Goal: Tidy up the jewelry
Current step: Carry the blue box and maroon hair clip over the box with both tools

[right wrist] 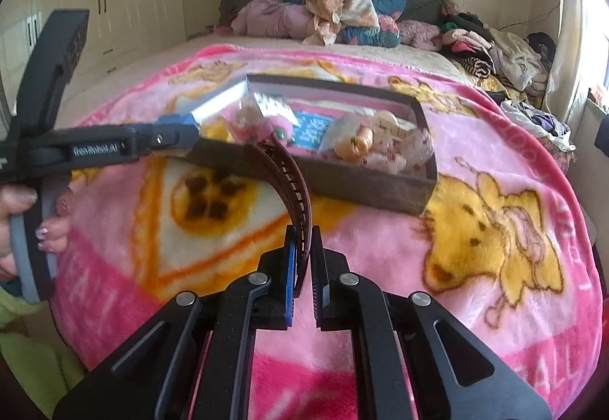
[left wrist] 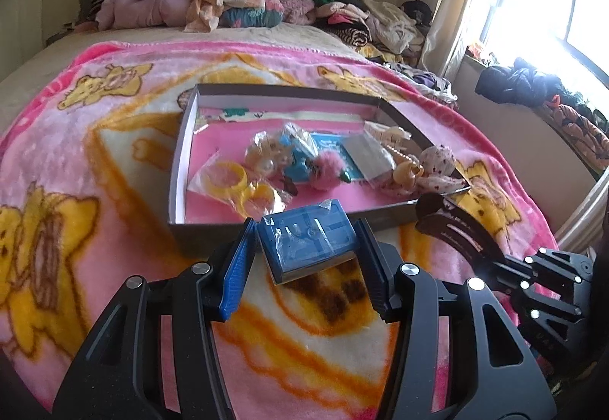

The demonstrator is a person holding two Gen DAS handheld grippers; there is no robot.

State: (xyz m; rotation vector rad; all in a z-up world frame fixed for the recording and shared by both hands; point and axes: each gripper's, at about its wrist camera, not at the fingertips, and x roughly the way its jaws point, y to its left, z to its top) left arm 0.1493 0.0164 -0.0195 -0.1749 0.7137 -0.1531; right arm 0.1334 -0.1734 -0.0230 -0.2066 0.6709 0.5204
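Left view, nearest: left gripper clamps a small blue box across its two short sides, just short of the tray's near wall.
Box handling: looks light and rigid, but its clear wrap seems slick; side grip suits it.
Tray: shallow, on the pink blanket, holding bagged yellow rings and a pink pompom.
Right view, nearest: right gripper pinches one end of a brown comb headband, which arches up over the tray's near wall.
Headband handling: thin, springy plastic, likely to twist; hold nearer the arch.
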